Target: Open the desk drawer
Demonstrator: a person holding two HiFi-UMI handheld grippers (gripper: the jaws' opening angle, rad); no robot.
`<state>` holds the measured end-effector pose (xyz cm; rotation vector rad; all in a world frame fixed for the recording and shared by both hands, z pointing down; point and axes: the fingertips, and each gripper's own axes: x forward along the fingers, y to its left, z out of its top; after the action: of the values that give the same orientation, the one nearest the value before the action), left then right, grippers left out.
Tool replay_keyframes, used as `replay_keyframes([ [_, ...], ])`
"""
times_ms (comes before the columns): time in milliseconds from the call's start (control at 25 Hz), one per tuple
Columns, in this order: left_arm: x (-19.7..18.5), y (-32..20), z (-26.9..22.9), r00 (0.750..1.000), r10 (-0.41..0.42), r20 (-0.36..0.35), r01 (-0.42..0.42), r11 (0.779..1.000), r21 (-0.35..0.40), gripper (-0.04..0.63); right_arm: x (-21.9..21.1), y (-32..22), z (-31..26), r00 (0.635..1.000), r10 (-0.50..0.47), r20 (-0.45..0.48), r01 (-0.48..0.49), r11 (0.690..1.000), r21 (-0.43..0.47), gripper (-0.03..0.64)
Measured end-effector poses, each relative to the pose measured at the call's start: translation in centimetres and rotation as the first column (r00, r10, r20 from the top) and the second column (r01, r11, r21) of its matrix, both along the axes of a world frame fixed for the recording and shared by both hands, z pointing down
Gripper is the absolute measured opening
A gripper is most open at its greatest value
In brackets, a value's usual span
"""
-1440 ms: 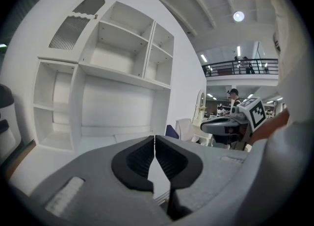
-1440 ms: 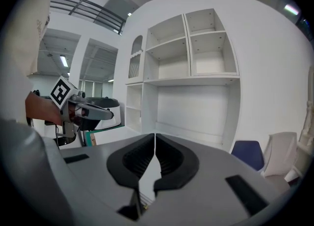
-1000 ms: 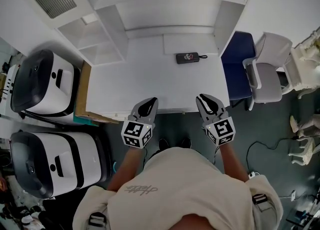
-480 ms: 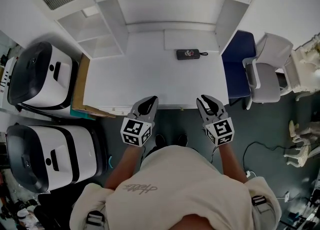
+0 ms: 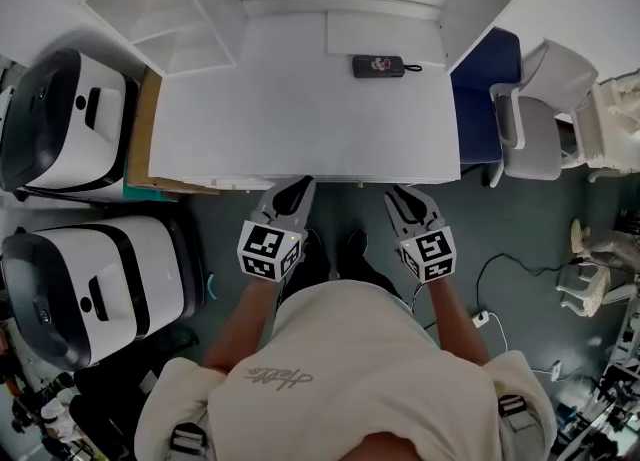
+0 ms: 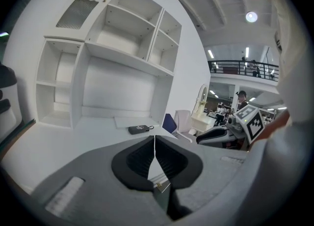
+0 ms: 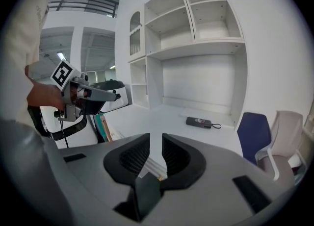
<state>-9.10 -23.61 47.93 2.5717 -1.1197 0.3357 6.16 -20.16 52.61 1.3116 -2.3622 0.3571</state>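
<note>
Grey jaws first: your left gripper point(image 5: 297, 189) is pressed together at the tips and your right gripper point(image 5: 402, 195) stands a slit apart, both empty, low in the centre of the frame. Just beyond them the drawer point(image 5: 335, 180) shows as a pale strip under the front edge of the white desk point(image 5: 250, 119). Expect stiff, smooth, slippery board, probably light on its runners. Hook its lip near the middle and pull evenly. Farther up lies a black device point(image 5: 378, 66).
</note>
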Motion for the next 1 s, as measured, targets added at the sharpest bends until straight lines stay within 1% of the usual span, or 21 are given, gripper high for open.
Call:
replay_keyframes([
  [120, 0.3, 0.4, 1.5, 1.0, 0.011, 0.004, -0.011, 0.999, -0.034, 0.018, -0.6, 0.4, 2.4, 1.0, -0.02, -0.007, 0.02, 0.998, -0.06, 0.06],
  [280, 0.7, -0.2, 3.3, 1.0, 0.016, 0.011, -0.016, 0.998, -0.056, 0.018, -1.2, -0.3, 5.8, 0.999, -0.036, -0.008, 0.035, 0.993, -0.111, 0.06],
  [520, 1.1, -1.1, 5.7, 1.0, 0.009, 0.012, -0.008, 0.995, -0.095, 0.017, -1.1, -1.6, 11.3, 1.0, -0.025, -0.016, 0.021, 0.979, -0.203, 0.06],
  [760, 0.7, -1.5, 7.3, 0.999, 0.021, 0.037, -0.016, 0.992, -0.128, 0.018, -1.0, -2.1, 16.9, 1.0, 0.001, -0.013, -0.005, 0.952, -0.307, 0.06],
  [1000, 0.1, -1.3, 8.7, 0.998, 0.028, 0.05, -0.019, 0.986, -0.167, 0.018, -1.0, -3.0, 22.0, 0.999, 0.05, -0.006, -0.048, 0.914, -0.403, 0.06],
])
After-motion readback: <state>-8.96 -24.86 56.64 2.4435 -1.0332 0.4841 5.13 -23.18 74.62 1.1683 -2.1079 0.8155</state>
